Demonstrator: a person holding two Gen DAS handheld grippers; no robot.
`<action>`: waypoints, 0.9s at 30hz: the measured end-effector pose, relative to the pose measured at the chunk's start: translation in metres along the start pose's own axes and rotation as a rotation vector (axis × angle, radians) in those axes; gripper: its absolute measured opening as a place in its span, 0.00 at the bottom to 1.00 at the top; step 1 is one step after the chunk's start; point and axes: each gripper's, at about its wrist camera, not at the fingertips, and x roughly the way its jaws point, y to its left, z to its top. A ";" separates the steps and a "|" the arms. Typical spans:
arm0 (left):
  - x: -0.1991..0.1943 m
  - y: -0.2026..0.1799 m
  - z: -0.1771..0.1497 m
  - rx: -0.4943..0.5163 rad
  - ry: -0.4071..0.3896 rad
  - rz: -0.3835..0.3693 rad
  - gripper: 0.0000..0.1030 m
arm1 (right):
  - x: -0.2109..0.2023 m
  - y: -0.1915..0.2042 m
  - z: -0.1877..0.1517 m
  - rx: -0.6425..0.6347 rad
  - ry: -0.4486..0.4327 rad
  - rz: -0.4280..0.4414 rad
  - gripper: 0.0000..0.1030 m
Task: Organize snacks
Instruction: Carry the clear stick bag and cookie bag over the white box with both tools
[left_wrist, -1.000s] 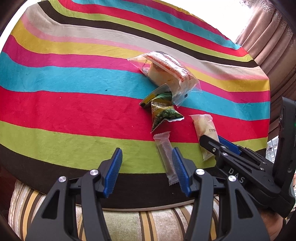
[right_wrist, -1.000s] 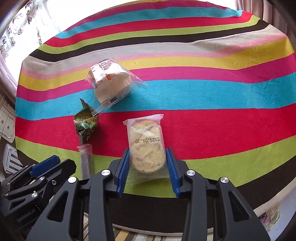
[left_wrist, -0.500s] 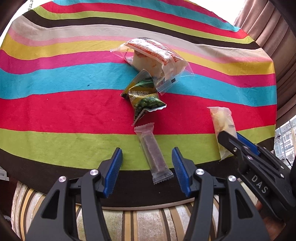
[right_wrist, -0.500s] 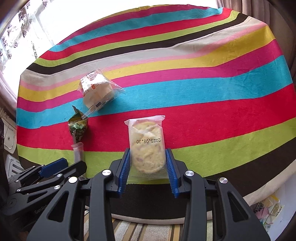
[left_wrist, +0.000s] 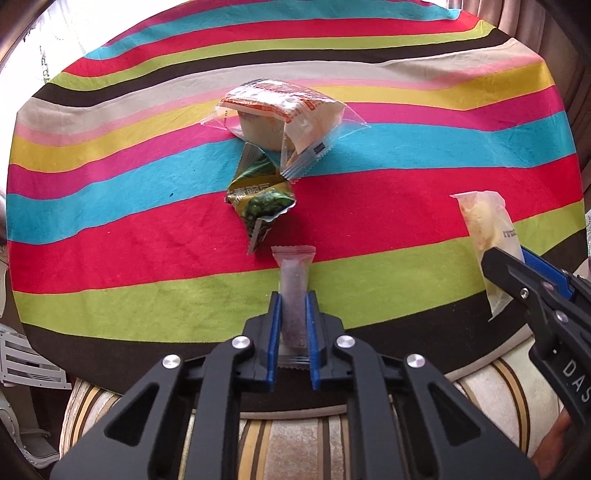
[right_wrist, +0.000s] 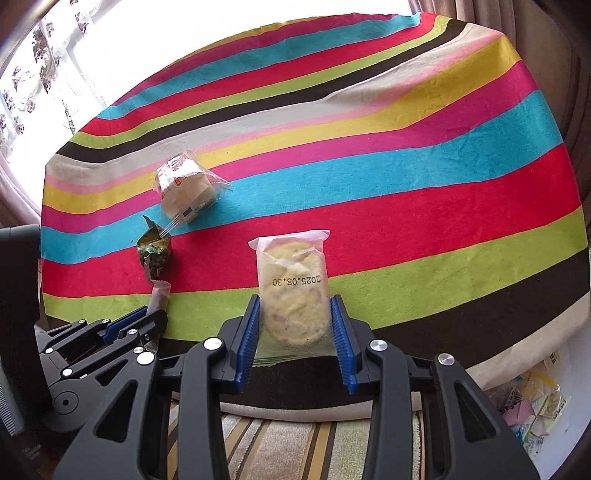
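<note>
Snacks split between grips and striped cloth on desk (left_wrist: 110, 295). Left gripper (left_wrist: 293, 299): fingers have just closed, now pinching slim bar packet (left_wrist: 293, 280) by near end, far end resting over green stripe. Right gripper (right_wrist: 293, 314): fingers narrow, clamping cookie packet (right_wrist: 291, 284) at both edges, date print facing camera. Green pea packet (left_wrist: 260, 205) and cake packet (left_wrist: 280, 114) lie touching mid-cloth, ungrasped. Judgement: both held packets gripped lengthwise for carrying toward the grouped pair; thin film could slip.

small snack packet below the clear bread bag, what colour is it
The small snack packet is green and yellow-olive with printed characters, clearest in the left wrist view.
</note>
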 end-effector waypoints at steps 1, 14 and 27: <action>-0.002 -0.001 0.000 0.002 -0.006 -0.006 0.12 | -0.001 -0.001 0.000 0.003 -0.002 0.000 0.36; -0.044 -0.052 -0.008 0.066 -0.107 -0.152 0.12 | -0.035 -0.045 -0.014 0.088 -0.037 -0.006 0.36; -0.068 -0.119 -0.020 0.170 -0.118 -0.308 0.12 | -0.075 -0.120 -0.039 0.211 -0.067 -0.047 0.36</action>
